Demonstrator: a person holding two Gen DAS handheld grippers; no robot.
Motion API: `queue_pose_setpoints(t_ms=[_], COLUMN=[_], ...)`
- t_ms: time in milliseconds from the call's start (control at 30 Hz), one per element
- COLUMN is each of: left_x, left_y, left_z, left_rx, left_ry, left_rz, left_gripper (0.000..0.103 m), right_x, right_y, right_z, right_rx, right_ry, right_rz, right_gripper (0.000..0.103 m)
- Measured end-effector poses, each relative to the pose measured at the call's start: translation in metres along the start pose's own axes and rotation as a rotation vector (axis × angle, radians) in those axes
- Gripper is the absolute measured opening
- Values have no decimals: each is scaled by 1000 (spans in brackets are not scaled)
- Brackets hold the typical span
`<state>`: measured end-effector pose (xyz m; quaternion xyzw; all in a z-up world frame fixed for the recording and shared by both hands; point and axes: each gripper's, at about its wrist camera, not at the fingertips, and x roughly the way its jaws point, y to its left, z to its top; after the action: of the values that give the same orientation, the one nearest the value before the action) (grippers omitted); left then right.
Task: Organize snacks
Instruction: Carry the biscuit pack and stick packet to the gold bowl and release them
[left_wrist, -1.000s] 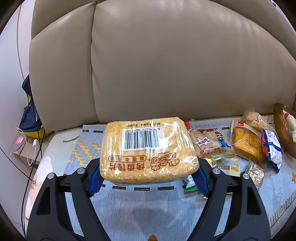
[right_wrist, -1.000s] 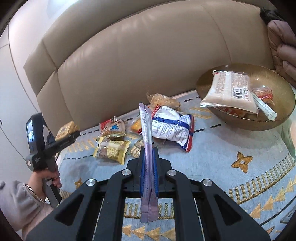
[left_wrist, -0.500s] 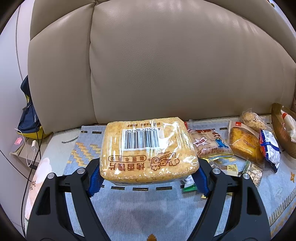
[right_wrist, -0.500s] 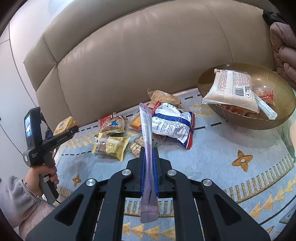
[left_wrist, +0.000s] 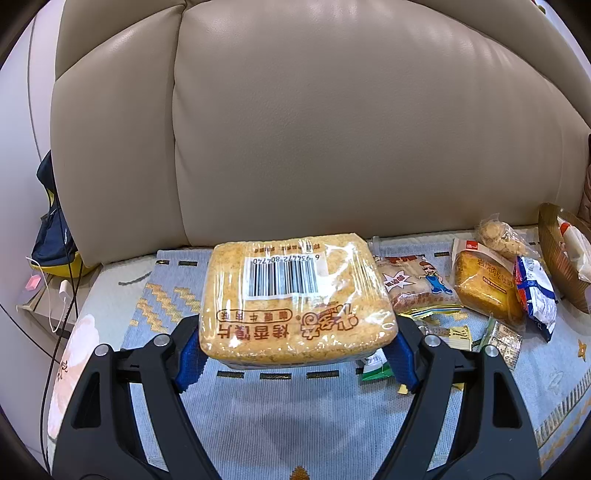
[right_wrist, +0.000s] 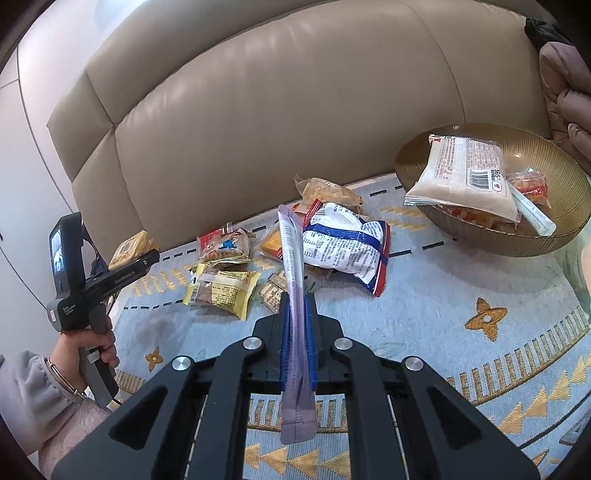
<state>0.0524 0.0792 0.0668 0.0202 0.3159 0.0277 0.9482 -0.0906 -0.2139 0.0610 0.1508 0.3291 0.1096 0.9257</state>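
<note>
My left gripper (left_wrist: 295, 347) is shut on a golden toasted-bun-slice packet (left_wrist: 291, 299) with a barcode, held above the blue patterned mat (left_wrist: 258, 421); it also shows in the right wrist view (right_wrist: 129, 251), at far left. My right gripper (right_wrist: 296, 332) is shut on a thin purple sachet (right_wrist: 293, 280), held on edge above the mat. A brown glass bowl (right_wrist: 546, 236) at the right holds a white packet (right_wrist: 465, 173) and other snacks. Loose snacks lie between: a blue-white bag (right_wrist: 347, 247), a yellow packet (right_wrist: 221, 291), a cartoon bun packet (left_wrist: 417, 284), a cake packet (left_wrist: 484, 288).
A beige leather sofa back (left_wrist: 332, 129) rises behind the mat. A pink quilted garment (right_wrist: 569, 92) lies beside the bowl. At far left, a dark bag (left_wrist: 51, 236) and a white cable (left_wrist: 62, 299) sit by the sofa. The person's left hand (right_wrist: 88, 343) holds the left gripper's handle.
The left gripper with the bun-slice packet has swung slightly left, so the loose snacks and bowl sit nearer the right edge. The right gripper with the sachet has shifted a little; the bowl appears lower.
</note>
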Motion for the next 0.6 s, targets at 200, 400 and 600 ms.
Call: queue_pose_setpoints(t_ms=[200, 400, 600], left_x=[0, -1, -9], left_y=[-4, -5, -14], left_z=[0, 1, 8], left_rx=[13, 23, 52], left_ry=[2, -2, -20], left_rz=[-10, -18, -13], left_gripper=[79, 79, 79], right_x=[0, 0, -5], right_y=[0, 1, 4], right_z=[-1, -1, 4], right_rx=[3, 5, -1], right_ry=[2, 3, -13], right_rz=[0, 0, 16], right_gripper=[7, 7, 7])
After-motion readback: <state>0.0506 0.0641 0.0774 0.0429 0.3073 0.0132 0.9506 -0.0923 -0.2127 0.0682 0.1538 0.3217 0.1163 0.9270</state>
